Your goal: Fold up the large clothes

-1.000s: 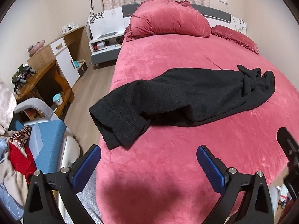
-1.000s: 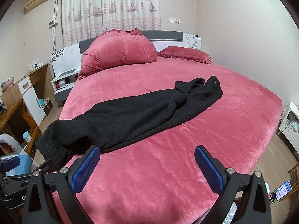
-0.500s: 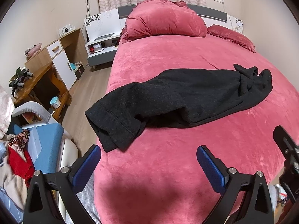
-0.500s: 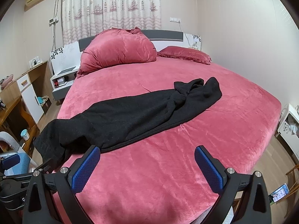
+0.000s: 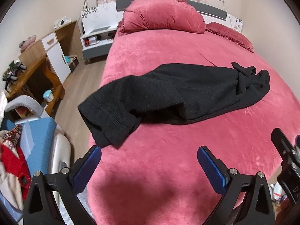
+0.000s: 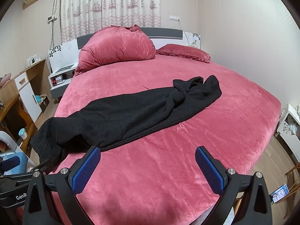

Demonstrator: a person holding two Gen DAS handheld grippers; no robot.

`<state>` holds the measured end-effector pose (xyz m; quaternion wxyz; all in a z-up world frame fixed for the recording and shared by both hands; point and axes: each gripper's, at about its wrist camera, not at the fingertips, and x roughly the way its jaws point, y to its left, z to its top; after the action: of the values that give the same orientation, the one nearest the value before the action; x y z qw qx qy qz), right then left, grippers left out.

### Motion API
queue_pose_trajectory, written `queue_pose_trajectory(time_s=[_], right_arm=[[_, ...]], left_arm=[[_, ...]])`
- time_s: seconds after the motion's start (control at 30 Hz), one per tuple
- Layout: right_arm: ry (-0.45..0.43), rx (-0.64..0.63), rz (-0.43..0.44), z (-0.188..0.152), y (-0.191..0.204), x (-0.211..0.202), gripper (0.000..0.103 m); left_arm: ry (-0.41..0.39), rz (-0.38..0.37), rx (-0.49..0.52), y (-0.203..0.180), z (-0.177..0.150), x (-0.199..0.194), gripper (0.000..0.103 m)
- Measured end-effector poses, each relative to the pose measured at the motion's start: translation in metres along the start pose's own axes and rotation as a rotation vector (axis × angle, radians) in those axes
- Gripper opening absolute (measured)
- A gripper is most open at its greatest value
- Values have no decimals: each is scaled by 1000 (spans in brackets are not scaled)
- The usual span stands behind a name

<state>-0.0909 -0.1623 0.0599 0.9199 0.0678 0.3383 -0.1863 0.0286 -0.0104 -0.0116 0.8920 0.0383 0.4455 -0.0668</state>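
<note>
Approach step: my left hand-held gripper [image 5: 149, 161] and right hand-held gripper [image 6: 147, 161] gape empty; next I grasp the crumpled black knit garment [image 5: 178, 91] at the red plush bed's [image 5: 168, 168] left edge.

Matt knit garment [image 5: 180, 90] on plush (velvety) bedspread [image 5: 168, 165].

Right gripper [image 6: 148, 162], jaws spread wide, above the bed [image 6: 187, 159]; black garment [image 6: 131, 112] lies stretched diagonally across the bed, beyond the fingertips.
</note>
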Motion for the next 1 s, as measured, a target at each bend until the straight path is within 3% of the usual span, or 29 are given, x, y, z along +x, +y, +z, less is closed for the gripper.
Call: queue_pose_trajectory(time_s=[0.27, 0.47, 0.6, 0.77, 1.0], right_arm=[[45, -9, 36, 2, -12, 25, 103], [-50, 111, 124, 5, -50, 51, 103], [98, 90, 95, 11, -68, 89, 103], [120, 69, 41, 20, -86, 122, 101], [168, 105, 49, 56, -101, 180, 91]], left_arm=[[-52, -225, -95, 31, -6, 17, 103], [-23, -152, -133, 58, -9, 44, 103], [-4, -137, -229, 82, -8, 63, 101], [-6, -189, -311, 102, 1, 79, 93], [-5, -183, -346, 116, 22, 104, 90]])
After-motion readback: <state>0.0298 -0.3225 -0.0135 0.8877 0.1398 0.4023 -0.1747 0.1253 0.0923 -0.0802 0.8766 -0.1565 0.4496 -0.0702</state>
